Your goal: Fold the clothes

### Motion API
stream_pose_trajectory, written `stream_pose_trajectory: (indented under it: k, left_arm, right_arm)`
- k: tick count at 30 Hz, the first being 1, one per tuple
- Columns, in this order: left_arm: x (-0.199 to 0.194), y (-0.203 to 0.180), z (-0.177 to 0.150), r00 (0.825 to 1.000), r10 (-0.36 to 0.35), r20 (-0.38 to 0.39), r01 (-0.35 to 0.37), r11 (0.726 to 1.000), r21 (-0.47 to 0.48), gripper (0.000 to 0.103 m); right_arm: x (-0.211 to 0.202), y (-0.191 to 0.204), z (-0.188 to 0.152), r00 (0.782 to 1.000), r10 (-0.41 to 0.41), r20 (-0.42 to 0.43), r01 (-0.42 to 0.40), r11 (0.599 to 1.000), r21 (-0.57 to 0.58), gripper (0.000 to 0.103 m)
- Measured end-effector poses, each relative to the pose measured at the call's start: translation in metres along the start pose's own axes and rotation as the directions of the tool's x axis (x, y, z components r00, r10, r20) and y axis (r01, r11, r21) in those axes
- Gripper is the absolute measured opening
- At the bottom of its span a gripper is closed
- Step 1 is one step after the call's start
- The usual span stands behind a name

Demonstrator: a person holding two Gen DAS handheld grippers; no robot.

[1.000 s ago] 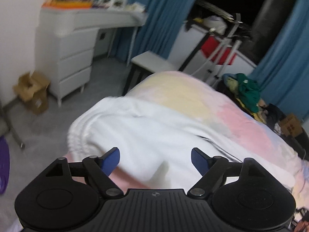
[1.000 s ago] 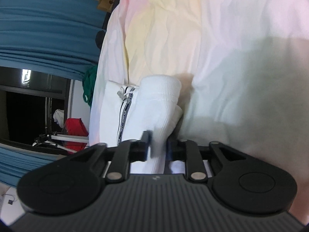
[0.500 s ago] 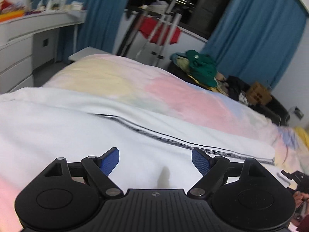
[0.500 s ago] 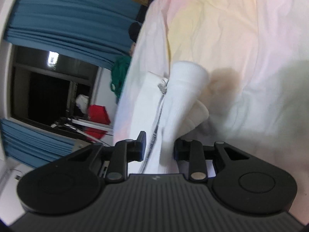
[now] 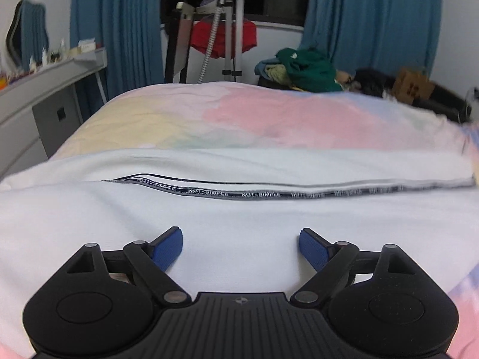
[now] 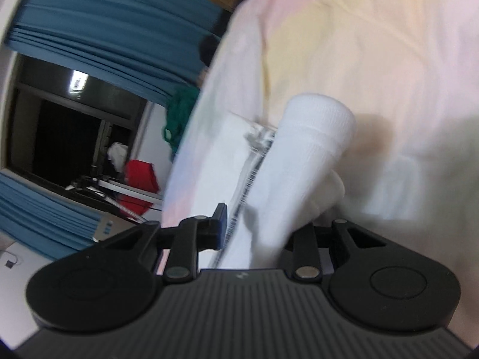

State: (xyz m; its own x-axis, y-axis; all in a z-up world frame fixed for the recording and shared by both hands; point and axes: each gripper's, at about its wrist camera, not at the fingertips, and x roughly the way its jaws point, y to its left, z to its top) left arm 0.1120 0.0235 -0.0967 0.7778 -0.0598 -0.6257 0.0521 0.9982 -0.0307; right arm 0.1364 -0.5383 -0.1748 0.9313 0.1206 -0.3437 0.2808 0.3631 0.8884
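White trousers [image 5: 227, 218] with a black lettered side stripe [image 5: 269, 194] lie stretched across a pastel bedspread [image 5: 239, 119]. My left gripper [image 5: 241, 243] is open just above the white fabric and holds nothing. In the right wrist view the ribbed white cuff [image 6: 311, 149] of the trousers runs forward from between the fingers of my right gripper [image 6: 257, 224]. Its jaws are parted around the cloth; the right fingertip is hidden behind it, and the view is blurred.
Blue curtains [image 5: 128, 30] and a dark window stand behind the bed. A metal rack with a red cloth [image 5: 224, 39] is at the far edge. A pile of green clothes [image 5: 308, 68] and a cardboard box [image 5: 413, 85] lie at the far right. A grey desk [image 5: 45, 89] stands left.
My left gripper swung right from the waistband end to face along the trousers, staying open. My right gripper's jaws, shut on the cuff a second ago, have widened, and the view has tilted.
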Motion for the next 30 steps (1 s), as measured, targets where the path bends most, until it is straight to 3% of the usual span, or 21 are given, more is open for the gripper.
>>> stream_pose_trajectory:
  k: [10,12,14,16,21,26,30]
  left_arm:
    - [0.015,-0.010,-0.012,0.999,0.034,-0.004,-0.034,0.997,0.076,0.088]
    - [0.017,-0.011,-0.014,0.999,0.038,-0.001,-0.038,0.996,0.084,0.088]
    - [0.015,-0.011,-0.015,0.999,0.038,0.002,-0.038,0.996,0.086,0.088]
    - [0.013,-0.012,-0.016,0.999,0.038,0.006,-0.038,0.995,0.088,0.088]
    - [0.005,-0.011,-0.016,0.999,0.033,0.027,-0.035,0.997,0.071,0.088]
    - [-0.015,-0.009,-0.012,0.985,0.127,0.117,-0.135,0.989,0.062,0.088]
    - [-0.010,-0.008,-0.012,0.986,0.143,0.088,-0.150,0.986,0.077,0.088]
  right_arm:
    - [0.026,-0.002,-0.003,0.993,-0.090,-0.078,0.091,0.996,0.007,0.029]
    - [0.025,0.002,-0.004,0.992,-0.102,-0.068,0.100,0.995,-0.031,0.027]
    - [0.022,0.006,-0.004,0.992,-0.118,-0.052,0.115,0.991,-0.064,0.013]
    - [0.019,0.010,-0.004,0.991,-0.128,-0.036,0.124,0.988,-0.091,0.010]
    - [0.008,0.021,-0.002,0.994,-0.105,0.022,0.106,0.988,-0.108,0.008]
    - [0.005,0.023,-0.001,0.991,-0.124,0.048,0.129,0.983,-0.127,0.008]
    - [0.006,0.029,-0.003,0.989,-0.134,0.059,0.141,0.978,-0.152,0.008]
